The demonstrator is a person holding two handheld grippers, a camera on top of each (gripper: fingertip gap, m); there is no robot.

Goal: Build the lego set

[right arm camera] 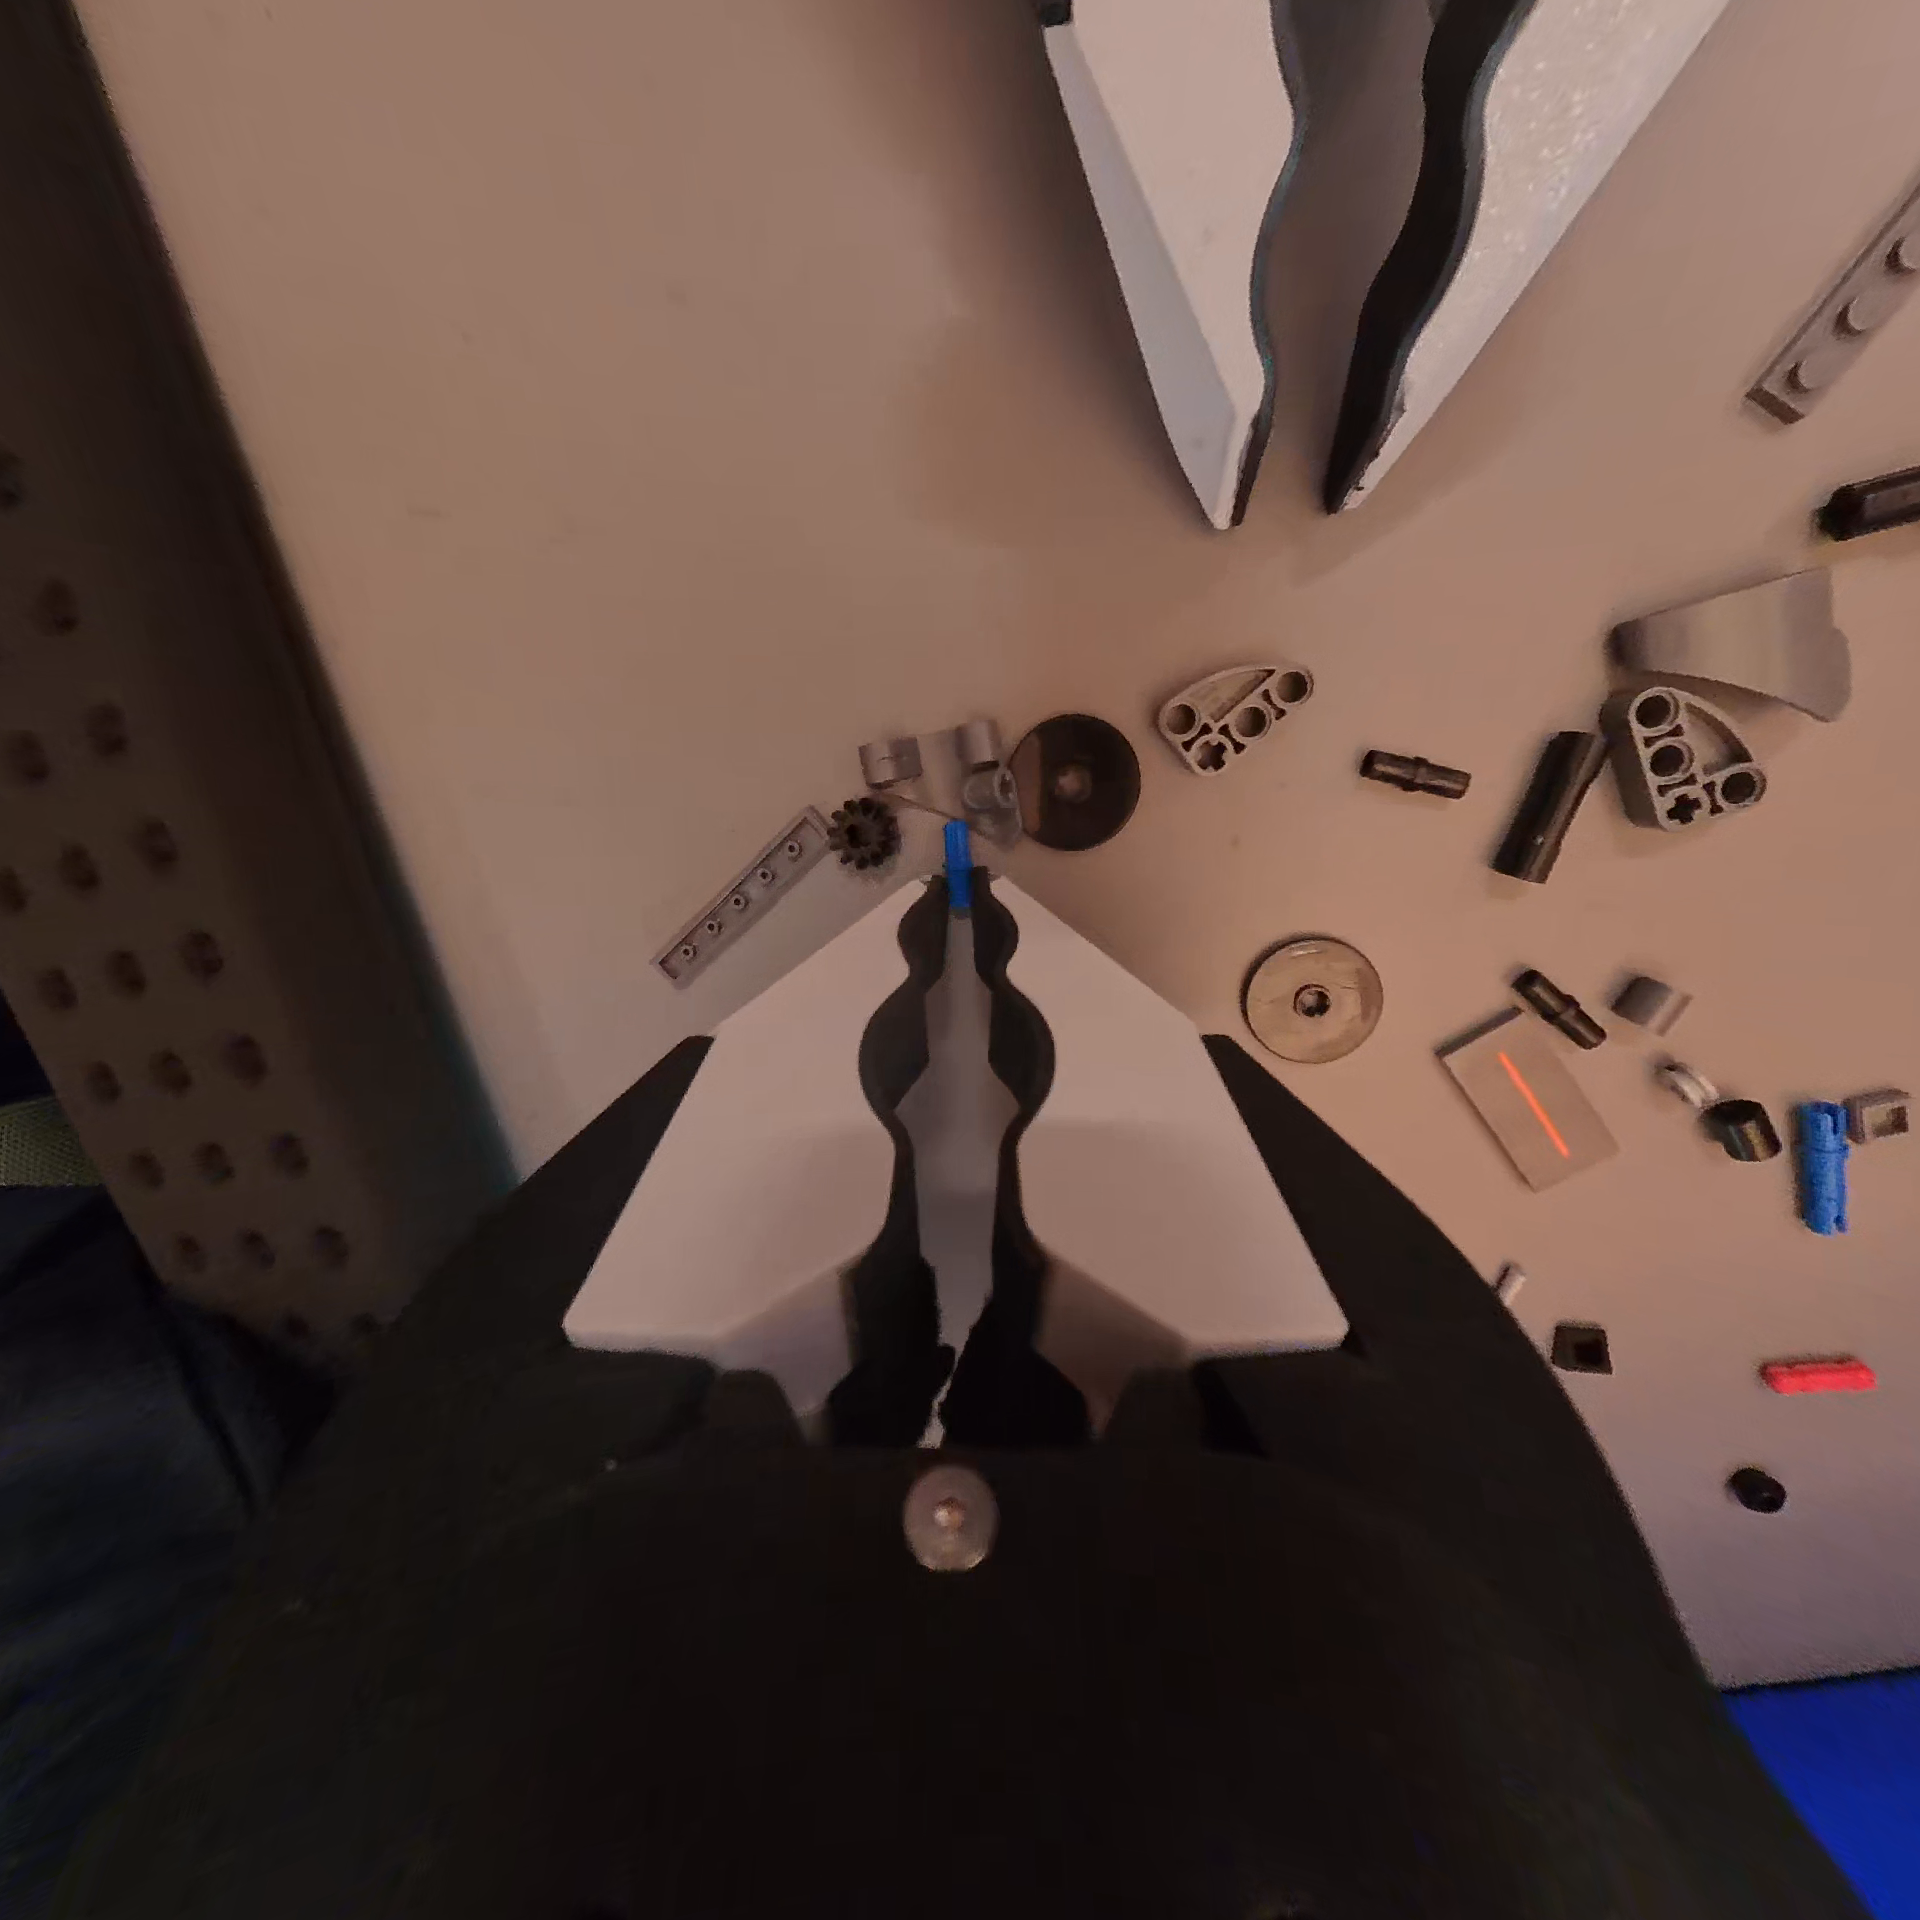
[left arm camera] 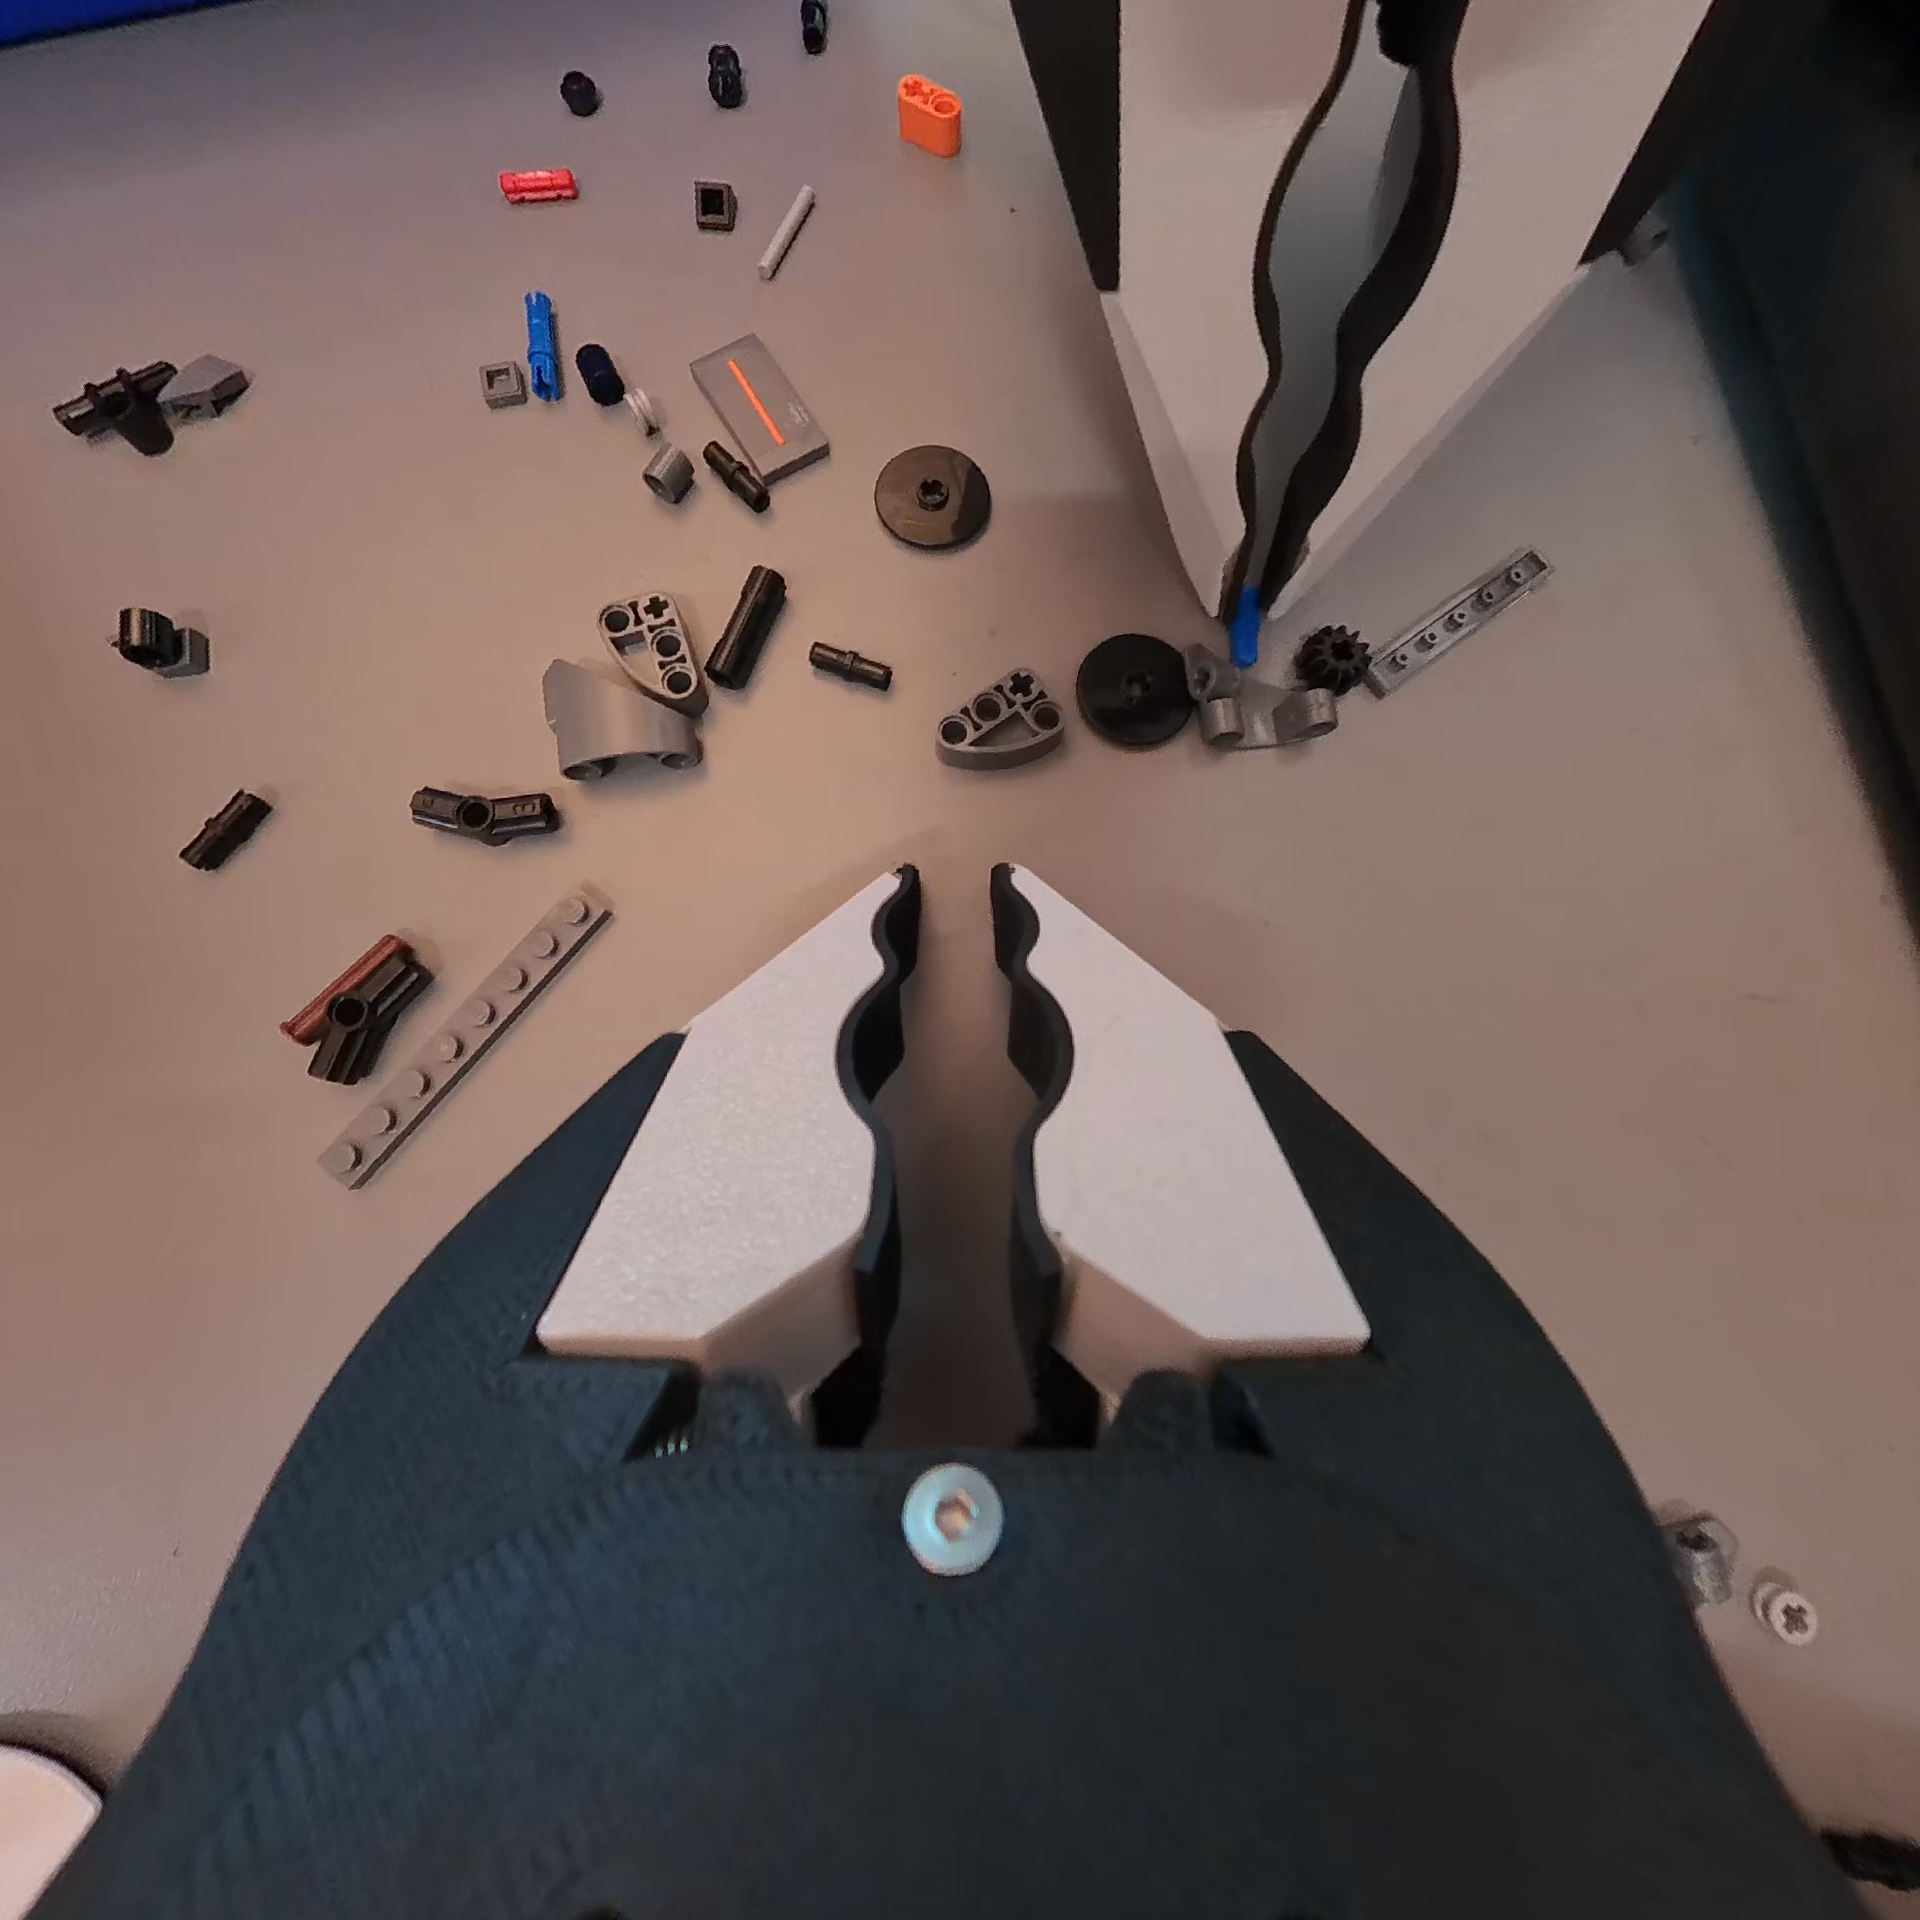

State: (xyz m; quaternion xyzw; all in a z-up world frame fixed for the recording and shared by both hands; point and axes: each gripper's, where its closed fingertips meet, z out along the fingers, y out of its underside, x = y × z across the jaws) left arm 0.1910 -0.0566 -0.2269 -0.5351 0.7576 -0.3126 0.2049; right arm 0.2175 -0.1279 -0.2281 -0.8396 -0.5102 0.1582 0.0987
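My right gripper [right arm camera: 958, 881] is shut on a small blue pin [right arm camera: 956, 857] and holds its tip just short of a light grey connector piece [right arm camera: 961, 769] on the table. The left wrist view shows the same gripper [left arm camera: 1252, 597], blue pin [left arm camera: 1244, 629] and grey connector [left arm camera: 1252, 712]. A black disc [right arm camera: 1075, 781] and a small black gear [right arm camera: 862, 831] lie beside the connector. My left gripper [left arm camera: 954, 873] is open a little and empty above the bare table, and it shows in the right wrist view [right arm camera: 1283, 499] across from the connector.
Many loose pieces lie over the grey table [left arm camera: 1351, 935]: a long grey studded plate [left arm camera: 468, 1039], a grey curved panel [left arm camera: 613, 717], a grey tile with an orange stripe [left arm camera: 758, 416], a second blue pin [left arm camera: 540, 348], an orange piece [left arm camera: 928, 112]. A perforated grey beam [right arm camera: 156, 831] borders the table. The long grey studded plate [left arm camera: 468, 1039] is about 8 cm from my left fingertips.
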